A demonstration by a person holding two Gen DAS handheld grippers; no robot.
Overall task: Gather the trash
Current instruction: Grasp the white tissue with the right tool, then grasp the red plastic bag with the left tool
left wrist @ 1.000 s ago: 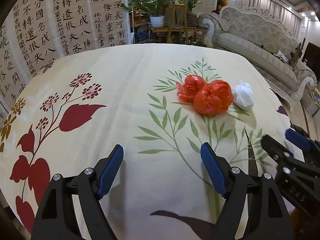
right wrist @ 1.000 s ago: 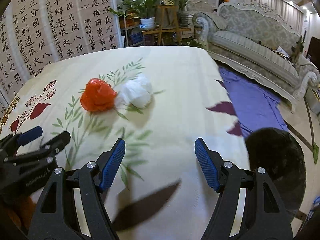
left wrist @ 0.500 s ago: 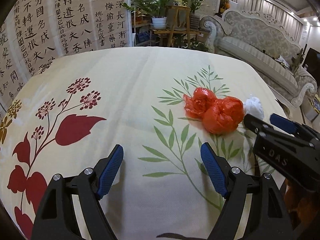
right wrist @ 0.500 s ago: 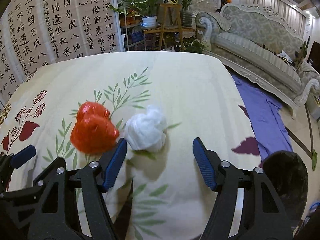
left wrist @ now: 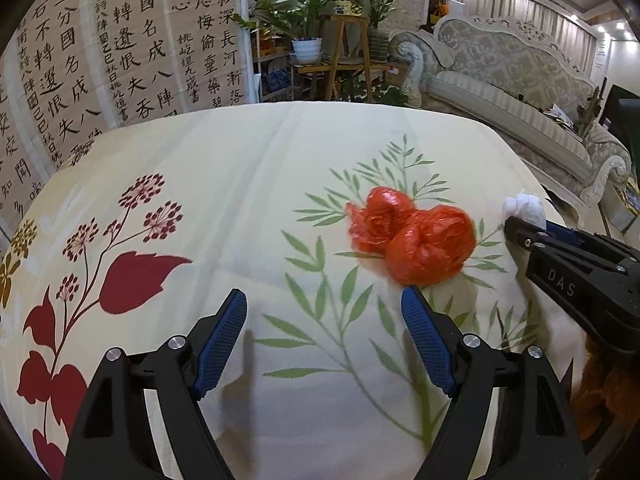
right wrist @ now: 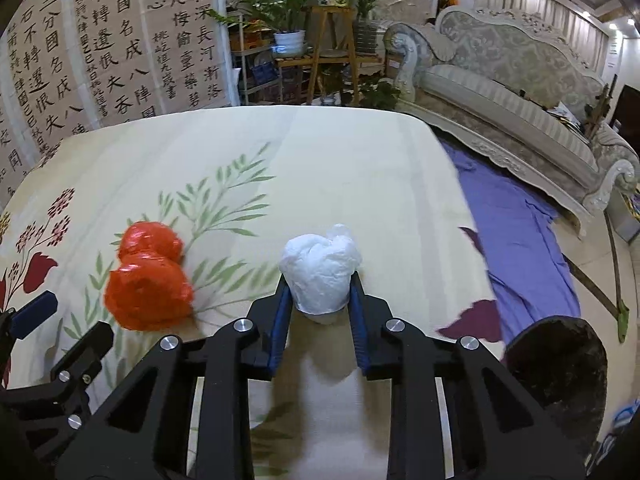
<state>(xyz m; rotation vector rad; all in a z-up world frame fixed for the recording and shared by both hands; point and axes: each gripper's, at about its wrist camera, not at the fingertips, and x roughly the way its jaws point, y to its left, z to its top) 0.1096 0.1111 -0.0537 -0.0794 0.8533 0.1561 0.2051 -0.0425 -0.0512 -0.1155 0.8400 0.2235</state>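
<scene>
A crumpled white plastic bag [right wrist: 320, 270] lies on the floral tablecloth [right wrist: 320, 168]. My right gripper [right wrist: 318, 292] is shut on it, one blue pad on each side. Two crumpled red plastic bags [right wrist: 148, 276] lie touching each other to its left. In the left wrist view the red bags [left wrist: 416, 236] lie just ahead and right of my left gripper [left wrist: 324, 304], which is open and empty above the cloth. The right gripper [left wrist: 528, 228] shows at the right edge there, with the white bag [left wrist: 524, 206] at its tip.
A dark round bin [right wrist: 560, 364] stands on the floor off the table's right edge, beside a purple cloth [right wrist: 516, 240]. A sofa [right wrist: 500, 92], a plant stand [right wrist: 332, 40] and a calligraphy screen [right wrist: 100, 52] lie beyond the table.
My right gripper moved forward to the white bag and closed on it. My left gripper moved a little closer to the red bags and stayed open.
</scene>
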